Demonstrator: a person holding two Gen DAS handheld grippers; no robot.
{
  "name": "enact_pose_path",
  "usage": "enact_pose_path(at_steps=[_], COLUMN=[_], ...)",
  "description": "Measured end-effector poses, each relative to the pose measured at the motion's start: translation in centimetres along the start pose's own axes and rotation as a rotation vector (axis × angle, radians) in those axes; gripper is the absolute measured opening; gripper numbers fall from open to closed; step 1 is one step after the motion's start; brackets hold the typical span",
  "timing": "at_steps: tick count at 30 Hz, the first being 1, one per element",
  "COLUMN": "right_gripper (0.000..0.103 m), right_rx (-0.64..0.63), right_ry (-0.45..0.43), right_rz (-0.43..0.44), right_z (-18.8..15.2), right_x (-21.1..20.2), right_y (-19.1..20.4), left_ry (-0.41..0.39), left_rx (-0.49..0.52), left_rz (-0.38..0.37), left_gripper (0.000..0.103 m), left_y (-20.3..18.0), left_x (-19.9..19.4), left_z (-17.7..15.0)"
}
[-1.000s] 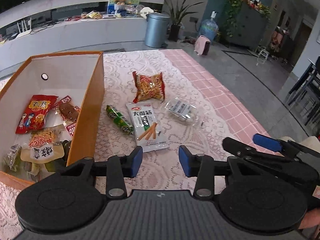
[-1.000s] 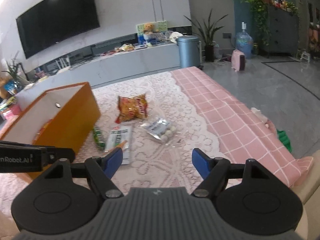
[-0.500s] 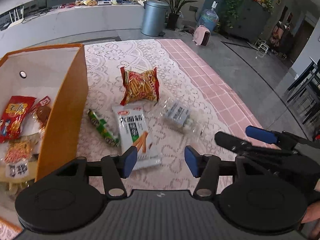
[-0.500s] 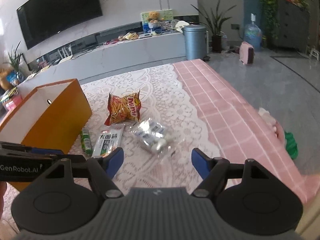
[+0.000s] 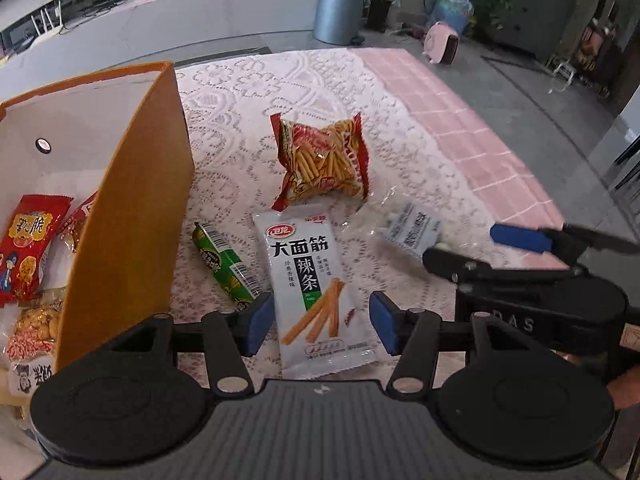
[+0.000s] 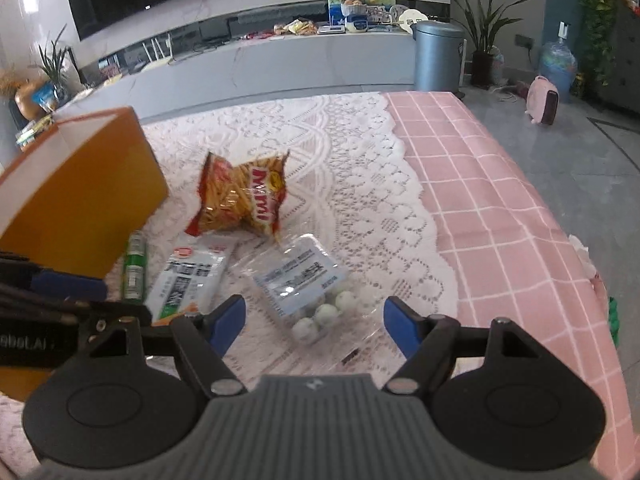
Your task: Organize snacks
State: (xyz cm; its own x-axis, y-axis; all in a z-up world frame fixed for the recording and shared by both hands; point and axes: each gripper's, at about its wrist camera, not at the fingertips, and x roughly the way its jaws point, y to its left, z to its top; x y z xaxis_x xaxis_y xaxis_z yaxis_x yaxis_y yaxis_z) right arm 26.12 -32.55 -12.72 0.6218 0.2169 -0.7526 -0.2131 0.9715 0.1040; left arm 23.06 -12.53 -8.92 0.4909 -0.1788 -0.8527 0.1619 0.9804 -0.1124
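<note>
My left gripper (image 5: 322, 326) is open, its jaws on either side of the lower part of a white snack packet (image 5: 310, 280) lying on the lace cloth. A green stick snack (image 5: 226, 266) lies to its left, a red-and-yellow chip bag (image 5: 322, 162) behind it. My right gripper (image 6: 314, 320) is open just above a clear bag of small white balls (image 6: 306, 284). The chip bag (image 6: 240, 200), white packet (image 6: 190, 276) and green stick (image 6: 134, 268) lie to its left. The orange box (image 5: 132, 216) at the left holds several snacks.
The table carries a white lace cloth (image 6: 340, 168) over a pink checked cloth (image 6: 500, 216), whose right edge drops to the floor. The orange box wall (image 6: 76, 196) stands close left of the loose snacks. The right gripper (image 5: 516, 256) reaches in beside my left one.
Both grippers have moved forward and down toward the loose snacks. The left now straddles the white packet; the right has closed in on the clear bag. Both stay open.
</note>
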Motion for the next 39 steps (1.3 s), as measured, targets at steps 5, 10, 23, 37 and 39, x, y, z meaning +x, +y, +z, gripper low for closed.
enact_pose_path(at_steps=[5, 10, 23, 37, 39], right_gripper=[0.074, 0.075, 0.089, 0.077, 0.078], right_rx=[-0.051, -0.032, -0.040, 0.004, -0.030], right_ry=[0.001, -0.008, 0.001, 0.047, 0.030], right_rz=[-0.022, -0.002, 0.027, 0.125, 0.105], right_z=[-0.1, 0.0, -0.2, -0.7, -0.6], right_x=[1.9, 3.1, 3.9, 2.4, 2.5], right_y=[-0.2, -1.2, -1.3, -1.5, -0.9], left_ry=[0.013, 0.001, 0.026, 0.040, 0.040], left_rx=[0.004, 0.037, -0.034, -0.020, -0.021], left_rz=[-0.032, -0.025, 0.013, 0.023, 0.024], left_gripper=[0.064, 0.065, 0.071, 0.073, 0.073], left_y=[-0.3, -0.7, 0.9, 0.6, 0.6], left_x=[1.2, 2.3, 3.7, 4.3, 4.3], left_z=[0.1, 0.4, 1.9, 2.1, 2.1])
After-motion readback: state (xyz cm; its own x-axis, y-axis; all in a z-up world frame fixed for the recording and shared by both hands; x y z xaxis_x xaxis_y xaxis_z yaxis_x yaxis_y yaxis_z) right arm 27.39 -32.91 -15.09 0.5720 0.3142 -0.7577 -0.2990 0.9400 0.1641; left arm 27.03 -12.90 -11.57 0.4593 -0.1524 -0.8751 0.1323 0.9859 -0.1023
